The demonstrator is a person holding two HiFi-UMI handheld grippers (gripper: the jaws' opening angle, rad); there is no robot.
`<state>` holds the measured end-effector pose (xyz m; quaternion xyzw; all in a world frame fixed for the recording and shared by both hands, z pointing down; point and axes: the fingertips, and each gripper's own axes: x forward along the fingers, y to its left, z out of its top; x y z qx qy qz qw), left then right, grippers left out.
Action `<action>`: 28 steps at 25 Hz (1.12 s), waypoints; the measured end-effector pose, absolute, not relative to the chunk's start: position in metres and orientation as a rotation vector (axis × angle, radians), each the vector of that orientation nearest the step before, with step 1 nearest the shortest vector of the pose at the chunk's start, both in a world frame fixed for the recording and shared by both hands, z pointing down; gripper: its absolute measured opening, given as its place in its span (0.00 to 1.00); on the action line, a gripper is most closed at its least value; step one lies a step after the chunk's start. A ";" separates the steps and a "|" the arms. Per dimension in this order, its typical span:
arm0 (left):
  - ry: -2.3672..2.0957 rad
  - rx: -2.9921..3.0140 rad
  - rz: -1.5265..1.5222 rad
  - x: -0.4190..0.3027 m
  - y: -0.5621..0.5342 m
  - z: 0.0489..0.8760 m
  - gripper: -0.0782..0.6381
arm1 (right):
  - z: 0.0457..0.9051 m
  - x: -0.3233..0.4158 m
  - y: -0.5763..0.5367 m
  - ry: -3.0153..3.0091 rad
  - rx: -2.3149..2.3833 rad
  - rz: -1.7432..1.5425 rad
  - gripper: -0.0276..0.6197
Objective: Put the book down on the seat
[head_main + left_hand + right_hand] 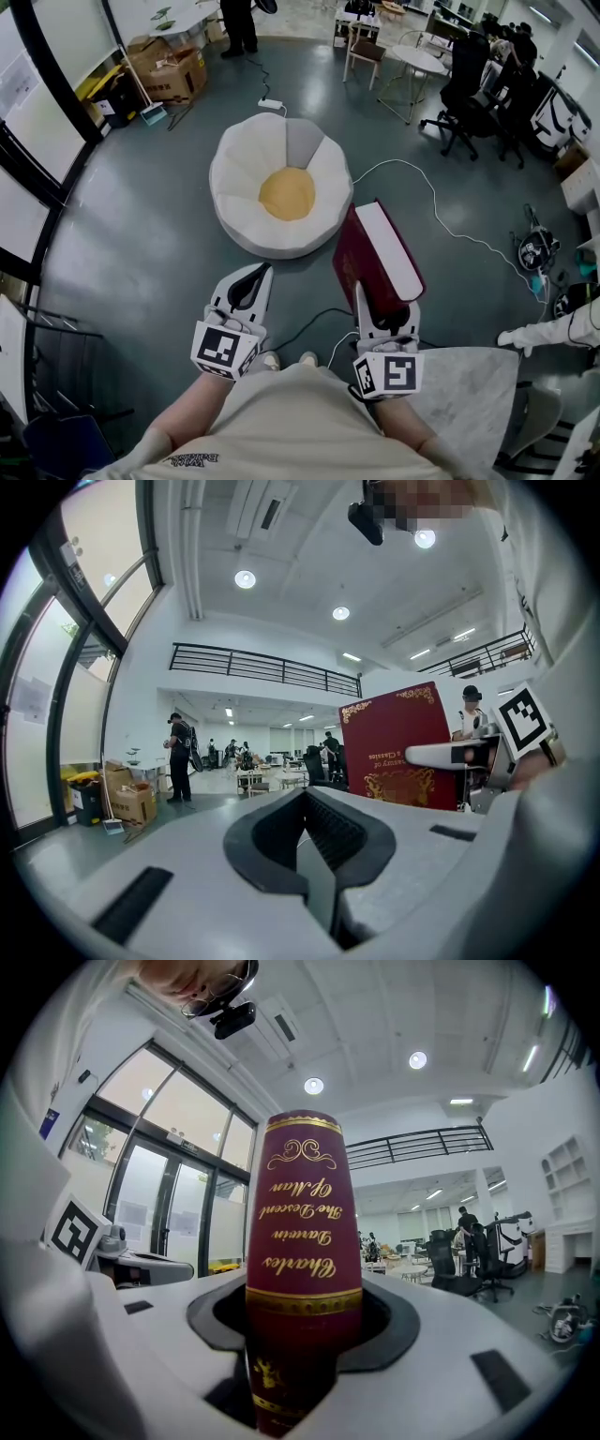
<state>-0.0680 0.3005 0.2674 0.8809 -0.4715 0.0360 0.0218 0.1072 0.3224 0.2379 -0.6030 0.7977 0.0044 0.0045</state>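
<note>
Two grippers out in front: my left gripper (251,281) has its jaws together, empty. White flower-shaped seat (239,178) lies on the floor ahead. My right gripper (384,314) clamps the maroon book (370,253), which is in the air beside the seat and apart from it.

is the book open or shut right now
Shut: the book sits clamped in the right hand-held gripper, covers together around one solid white page edge.
</note>
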 end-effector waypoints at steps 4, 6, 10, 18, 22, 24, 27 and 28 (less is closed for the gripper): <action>-1.466 2.727 0.119 -0.058 0.299 0.268 0.12 | 0.236 0.122 0.321 2.487 -1.892 0.030 0.38; -1.475 2.722 0.118 -0.052 0.298 0.269 0.12 | 0.238 0.129 0.320 2.489 -1.884 0.030 0.38; -1.485 2.725 0.119 -0.037 0.296 0.270 0.12 | 0.241 0.145 0.316 2.474 -1.886 0.040 0.38; -1.487 2.730 0.135 -0.011 0.300 0.269 0.12 | 0.236 0.168 0.318 2.466 -1.849 0.062 0.38; -1.479 2.735 0.150 0.000 0.302 0.272 0.12 | 0.240 0.178 0.317 2.459 -1.840 0.072 0.38; -1.478 2.735 0.155 0.002 0.301 0.274 0.12 | 0.244 0.178 0.316 2.467 -1.830 0.070 0.38; -1.477 2.731 0.156 0.004 0.295 0.279 0.12 | 0.249 0.180 0.312 2.471 -1.825 0.070 0.38; -1.475 2.732 0.154 0.005 0.293 0.280 0.12 | 0.251 0.181 0.310 2.470 -1.825 0.068 0.38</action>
